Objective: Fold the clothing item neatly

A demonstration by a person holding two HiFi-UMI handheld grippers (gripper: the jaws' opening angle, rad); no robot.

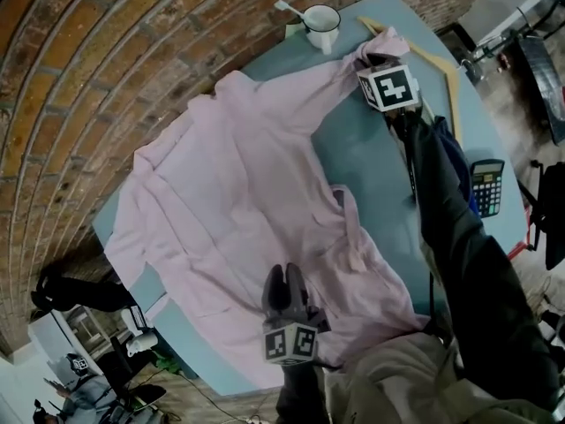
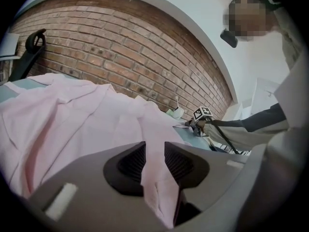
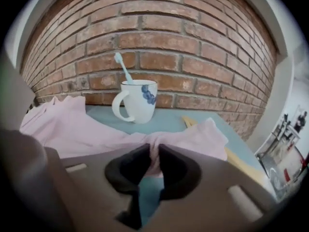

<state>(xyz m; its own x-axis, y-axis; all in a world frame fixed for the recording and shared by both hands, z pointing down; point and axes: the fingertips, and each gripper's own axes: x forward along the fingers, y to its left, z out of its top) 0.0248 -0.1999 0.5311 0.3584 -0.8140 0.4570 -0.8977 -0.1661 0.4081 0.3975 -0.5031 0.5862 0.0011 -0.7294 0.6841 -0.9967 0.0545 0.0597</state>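
A pale pink shirt [image 1: 238, 193] lies spread across the blue-grey table [image 1: 371, 148], wrinkled, with one sleeve reaching to the far right. My left gripper [image 1: 286, 274] is at the shirt's near edge. In the left gripper view its jaws [image 2: 154, 153] are shut on a fold of the pink fabric [image 2: 159, 178]. My right gripper [image 1: 375, 62] sits at the far sleeve end. The right gripper view shows its jaws [image 3: 154, 156] pinching a ridge of the sleeve [image 3: 193, 139], with bare table below.
A white mug [image 1: 321, 23] with a toothbrush stands at the table's far edge, just beyond the sleeve [image 3: 137, 100]. A wooden hanger [image 1: 441, 64] lies at the far right. A calculator [image 1: 486, 186] and a dark blue cloth [image 1: 455, 162] rest on the right side. A brick wall [image 3: 159, 42] backs the table.
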